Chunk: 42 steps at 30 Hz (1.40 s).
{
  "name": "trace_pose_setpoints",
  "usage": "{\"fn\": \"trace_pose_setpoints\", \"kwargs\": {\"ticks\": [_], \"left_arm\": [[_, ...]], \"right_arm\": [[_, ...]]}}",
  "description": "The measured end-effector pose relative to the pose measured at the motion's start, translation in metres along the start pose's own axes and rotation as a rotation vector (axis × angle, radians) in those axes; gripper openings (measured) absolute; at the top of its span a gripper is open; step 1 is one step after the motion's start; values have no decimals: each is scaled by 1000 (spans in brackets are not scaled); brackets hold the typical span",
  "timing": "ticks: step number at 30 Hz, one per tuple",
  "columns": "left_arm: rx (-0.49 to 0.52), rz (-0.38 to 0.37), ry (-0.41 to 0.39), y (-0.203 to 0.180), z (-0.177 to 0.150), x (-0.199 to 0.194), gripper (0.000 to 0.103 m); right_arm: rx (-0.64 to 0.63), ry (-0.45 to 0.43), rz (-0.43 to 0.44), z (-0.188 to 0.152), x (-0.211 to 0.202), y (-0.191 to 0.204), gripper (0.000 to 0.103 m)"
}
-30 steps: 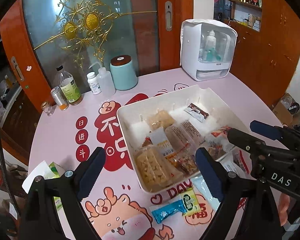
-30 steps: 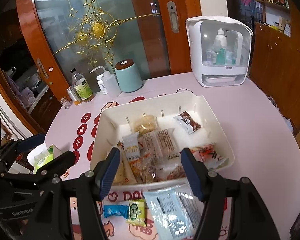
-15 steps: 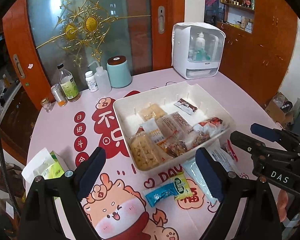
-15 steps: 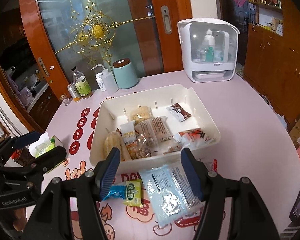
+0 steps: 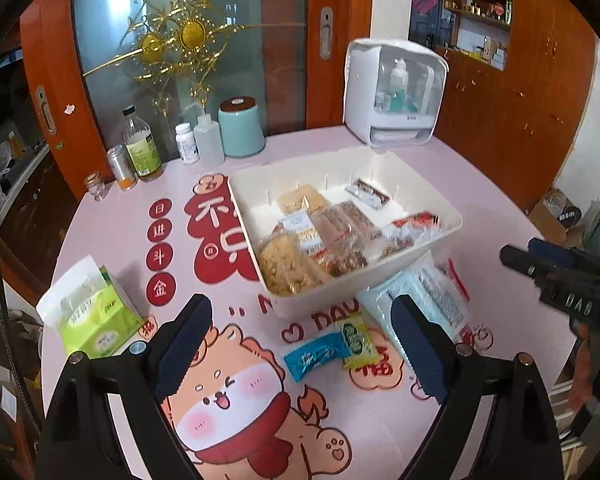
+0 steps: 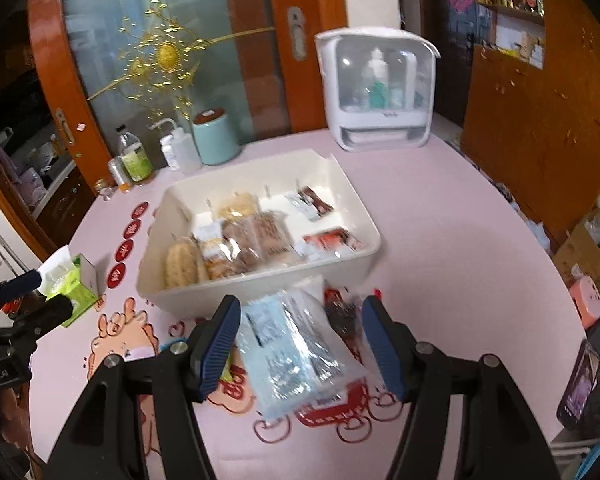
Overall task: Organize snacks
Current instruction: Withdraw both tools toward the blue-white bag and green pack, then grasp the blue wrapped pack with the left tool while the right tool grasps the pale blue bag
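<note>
1. White bin point(image 5: 400, 276) is the landmark. It already holds a good share of the snacks: clear bags of crackers point(image 5: 286, 266) at its near-left corner, brown bars point(image 5: 348, 220) in the middle, a dark-wrapped packet point(image 5: 367, 197) by the far wall, a red-and-white packet point(image 5: 410, 226) near the right wall.
2. Still outside, on the pink tablecloth point(image 5: 112, 232) just in front of the bin's near wall: large pale-blue pack point(image 6: 292, 344), small blue packet point(image 5: 314, 356) touching a yellow-green packet point(image 5: 356, 340), and a red wrapper point(image 6: 340, 312) partly under the blue pack.
3. Left gripper point(image 5: 300, 352) – jaws apart, nothing between the pads; the two small packets lie below the gap.
4. Right gripper point(image 6: 300, 344) – jaws apart, empty, straddling the pale-blue pack from above; contact cannot be told.
5. Judgement: well over halfway, about four loose items left to go in the bin.
6. Green tissue pack point(image 5: 92, 320), well left of the bin – probably not a snack, stays.
</note>
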<state>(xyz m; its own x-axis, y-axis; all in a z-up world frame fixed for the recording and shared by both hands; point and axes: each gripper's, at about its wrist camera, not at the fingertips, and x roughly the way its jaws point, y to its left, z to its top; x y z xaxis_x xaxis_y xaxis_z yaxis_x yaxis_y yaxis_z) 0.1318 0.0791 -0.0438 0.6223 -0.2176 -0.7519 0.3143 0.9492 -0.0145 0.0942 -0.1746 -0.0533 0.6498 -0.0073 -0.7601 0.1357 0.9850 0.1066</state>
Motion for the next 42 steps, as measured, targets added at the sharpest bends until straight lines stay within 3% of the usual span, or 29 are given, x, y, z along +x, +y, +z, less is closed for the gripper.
{"fn": "trace_pose_setpoints", "kwargs": {"ticks": [6, 13, 26, 36, 38, 39, 41, 42], "left_arm": [[62, -31, 61, -7, -29, 22, 90], [174, -44, 109, -13, -56, 66, 90], [429, -35, 196, -33, -71, 148, 90], [490, -78, 269, -42, -70, 184, 90], [482, -94, 291, -41, -71, 189, 90], [479, -99, 308, -41, -73, 193, 90], [462, -132, 306, -39, -72, 192, 76], [446, -166, 316, -38, -71, 191, 68]], "right_arm": [[32, 54, 12, -21, 12, -16, 64], [-32, 105, 46, -43, 36, -9, 64], [-169, 219, 74, -40, 118, -15, 64], [-252, 289, 200, -37, 159, -5, 65], [-277, 282, 200, -36, 159, -1, 63], [-285, 285, 206, -36, 159, 1, 56], [-294, 286, 217, -35, 157, 2, 44], [-290, 286, 237, -34, 154, 2, 32]]}}
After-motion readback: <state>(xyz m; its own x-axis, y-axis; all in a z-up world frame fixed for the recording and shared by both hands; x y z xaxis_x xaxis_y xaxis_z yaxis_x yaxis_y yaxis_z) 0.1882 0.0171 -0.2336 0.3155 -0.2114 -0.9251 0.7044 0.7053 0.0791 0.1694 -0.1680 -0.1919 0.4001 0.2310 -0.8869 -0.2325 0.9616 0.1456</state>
